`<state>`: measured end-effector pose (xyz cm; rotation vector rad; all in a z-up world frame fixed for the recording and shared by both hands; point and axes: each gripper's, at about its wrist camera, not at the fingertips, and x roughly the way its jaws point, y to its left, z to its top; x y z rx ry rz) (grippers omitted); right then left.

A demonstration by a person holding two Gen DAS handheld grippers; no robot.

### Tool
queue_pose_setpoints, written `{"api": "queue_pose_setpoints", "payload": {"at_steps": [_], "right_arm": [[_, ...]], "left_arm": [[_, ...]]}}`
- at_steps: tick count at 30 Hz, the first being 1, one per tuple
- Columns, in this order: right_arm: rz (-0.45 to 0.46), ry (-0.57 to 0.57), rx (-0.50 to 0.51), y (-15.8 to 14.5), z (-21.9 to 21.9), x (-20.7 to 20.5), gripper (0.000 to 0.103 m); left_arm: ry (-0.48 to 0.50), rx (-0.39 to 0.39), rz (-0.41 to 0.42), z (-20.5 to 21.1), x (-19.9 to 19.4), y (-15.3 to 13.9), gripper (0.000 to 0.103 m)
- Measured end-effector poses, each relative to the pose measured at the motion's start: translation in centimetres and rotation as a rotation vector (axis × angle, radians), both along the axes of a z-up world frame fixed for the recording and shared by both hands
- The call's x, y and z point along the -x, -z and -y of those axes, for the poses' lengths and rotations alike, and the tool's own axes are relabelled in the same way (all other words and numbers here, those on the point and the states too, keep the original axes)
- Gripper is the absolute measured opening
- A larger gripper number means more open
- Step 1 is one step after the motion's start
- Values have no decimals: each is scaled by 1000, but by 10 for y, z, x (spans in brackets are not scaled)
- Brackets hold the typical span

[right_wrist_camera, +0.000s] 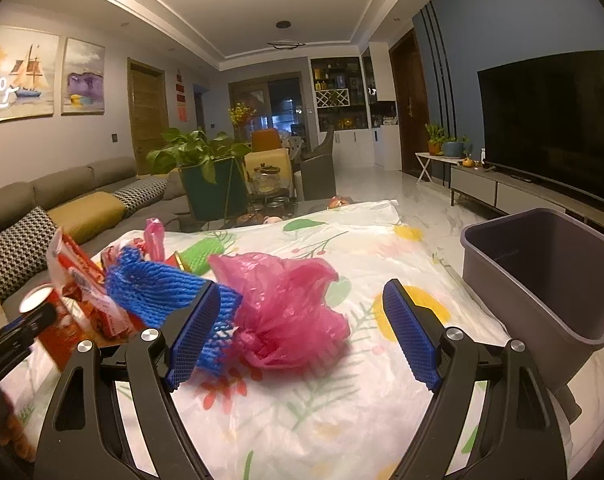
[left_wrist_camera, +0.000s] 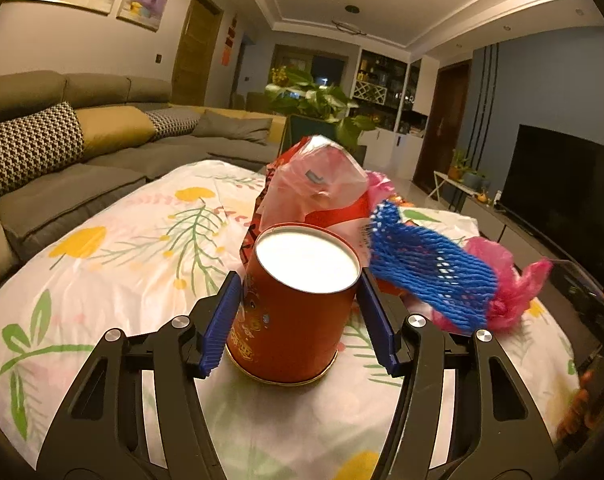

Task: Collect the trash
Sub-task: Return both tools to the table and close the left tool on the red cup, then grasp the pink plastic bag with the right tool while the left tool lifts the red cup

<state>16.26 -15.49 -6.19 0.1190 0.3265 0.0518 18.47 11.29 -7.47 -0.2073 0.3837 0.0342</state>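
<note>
A red can (left_wrist_camera: 290, 328) with a white lid stands on the flowered tablecloth (left_wrist_camera: 114, 264). My left gripper (left_wrist_camera: 298, 280) is shut on it, both blue pads pressed against its sides. In the right wrist view the can (right_wrist_camera: 36, 300) shows at the far left. A crumpled pink plastic bag (right_wrist_camera: 286, 308) lies between the wide-apart fingers of my open right gripper (right_wrist_camera: 301, 292), touching neither pad. A blue foam net (right_wrist_camera: 158, 288) lies against the left finger. The same blue net (left_wrist_camera: 429, 268) and pink bag (left_wrist_camera: 513, 284) sit right of the can.
A grey bin (right_wrist_camera: 541, 276) stands at the table's right edge. Behind the can are a clear plastic bag (left_wrist_camera: 317, 184) and red-white wrappers (right_wrist_camera: 82, 280); a green foam net (right_wrist_camera: 204, 254) lies farther back. A sofa (left_wrist_camera: 82, 152) runs along the left, a TV (right_wrist_camera: 549, 120) on the right.
</note>
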Motion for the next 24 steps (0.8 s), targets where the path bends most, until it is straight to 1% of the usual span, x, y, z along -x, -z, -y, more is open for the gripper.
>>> {"api": "queue_pose_setpoints", "payload": {"at_steps": [6,8,9,10,11,13,14,15,18,24], "right_arm": [[-16,22,8,3,5,-18,75],[-28,19,17,4,4,-25,68],[-42,16,21,6,4,-30,67],[-57,2,19,8,3,-35,62],[-73,-15,17,11,3,-39,50],[-89,-38,14,12,3,-42,35],[-89,-50,10,12,3,-42,23],[-87,-61,8,11,4,-41,18],[-67,-59,15,8,7,-36,10],[5,-20,13,-10,22,-17,8]], "left_arm": [[23,11,27,11,22,-7,58],[31,8,33,15,25,-9,58],[35,3,35,18,27,-9,58],[42,0,36,21,27,-10,58],[48,-2,37,23,28,-10,58],[58,-7,36,26,27,-10,58],[62,-9,34,29,27,-10,58],[66,-10,33,31,27,-10,58],[75,-7,32,35,27,-11,58],[88,-7,44,43,30,-15,58]]}}
